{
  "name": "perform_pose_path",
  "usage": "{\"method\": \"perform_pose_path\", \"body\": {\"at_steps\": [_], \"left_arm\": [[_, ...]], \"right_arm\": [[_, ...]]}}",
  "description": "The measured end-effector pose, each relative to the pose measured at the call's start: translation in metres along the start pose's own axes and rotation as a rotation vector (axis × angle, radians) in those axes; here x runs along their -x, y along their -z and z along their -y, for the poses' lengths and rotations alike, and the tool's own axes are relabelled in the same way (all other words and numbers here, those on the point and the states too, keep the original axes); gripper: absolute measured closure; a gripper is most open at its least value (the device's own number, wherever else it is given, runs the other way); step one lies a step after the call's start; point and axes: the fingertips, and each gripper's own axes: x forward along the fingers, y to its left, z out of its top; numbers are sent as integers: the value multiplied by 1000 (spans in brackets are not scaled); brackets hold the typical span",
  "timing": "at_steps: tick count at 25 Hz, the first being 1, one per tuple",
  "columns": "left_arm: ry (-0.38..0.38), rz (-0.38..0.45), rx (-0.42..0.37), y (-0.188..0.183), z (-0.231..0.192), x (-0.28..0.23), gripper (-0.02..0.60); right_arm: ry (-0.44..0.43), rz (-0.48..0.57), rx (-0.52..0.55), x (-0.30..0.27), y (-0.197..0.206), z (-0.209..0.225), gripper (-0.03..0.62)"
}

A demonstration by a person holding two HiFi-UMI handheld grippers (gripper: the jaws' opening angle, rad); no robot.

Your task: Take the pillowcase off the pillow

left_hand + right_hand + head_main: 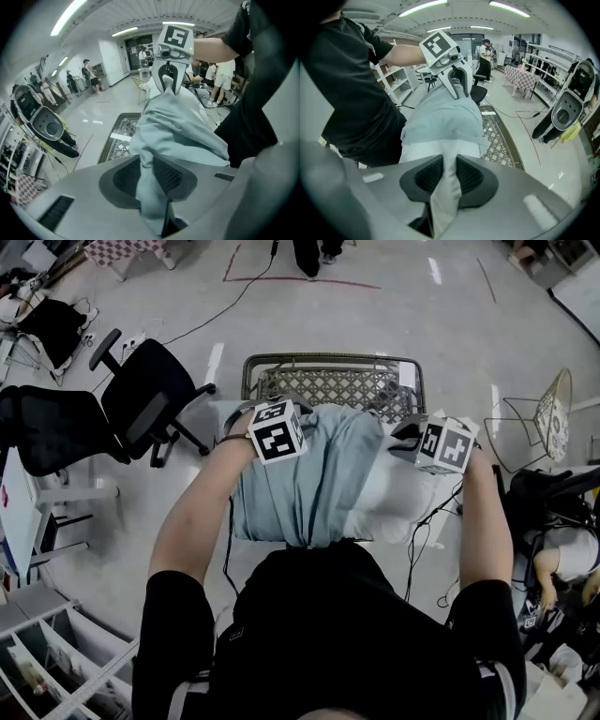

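Over the wire basket [337, 385] on the shop floor, the person holds the pillow [398, 498] off the ground in front of their body, one gripper at each end. An office chair [141, 399] stands off to the left and is not in play. The pale blue pillowcase [300, 484] covers the left and middle of the pillow. The white right end is bare, so the case looks partly slid off. Holding both ends likely keeps the pillow stretched so the cover can slide instead of bunching.

The right gripper [449, 176] anchors the bare end. Its jaws are nearly closed, pinching a fold of the white pillow fabric. The left gripper [146, 174] works the cover. Its jaws stand a bit apart, clamped round a thick bunch of blue pillowcase that fills the gap and touches both pads. My guess is the grip there is on the loose side. Next move probably pulls the case leftward, away from the right gripper.
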Motion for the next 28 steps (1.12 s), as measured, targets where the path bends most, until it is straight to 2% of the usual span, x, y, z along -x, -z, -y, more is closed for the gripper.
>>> {"method": "perform_pose_path", "body": {"at_steps": [1,3,6,13,15,16,18,20,22,24,25,27,28], "left_arm": [[6,-26,-19,5,1,-3,522],[-15,-76,-61,18,-1,-4,562],[-49,-129,-67,40,-8,5,568],[-50,-124,77,86,-10,37,568],[-64,-132,77,84,-11,39,568],[-79,-136,53,76,-13,37,566],[-94,-111,-13,49,-17,29,513],[-60,-42,-57,13,-13,16,372],[-24,-5,-95,-12,-8,-1,339],[0,-32,-131,-17,-6,-21,339],[18,-48,-133,-15,-5,-30,344],[55,-76,-112,-5,-2,-43,466],[56,-97,-110,3,-2,-48,493]], "right_arm": [[2,-3,-4,-1,1,1,499],[6,-11,-15,-4,5,5,503],[10,-15,-42,-4,14,12,508],[-34,40,-87,-6,27,33,514],[-41,39,-62,-7,23,33,519],[-39,36,-42,-7,21,32,522],[-30,42,-10,-5,16,32,523],[-30,64,0,-4,10,33,536],[-35,94,-3,-2,5,34,554],[-37,115,-13,-1,3,36,571],[-34,110,-22,-3,5,38,574],[-21,70,-37,-12,12,41,574],[-17,43,-42,-18,16,42,574]]}}
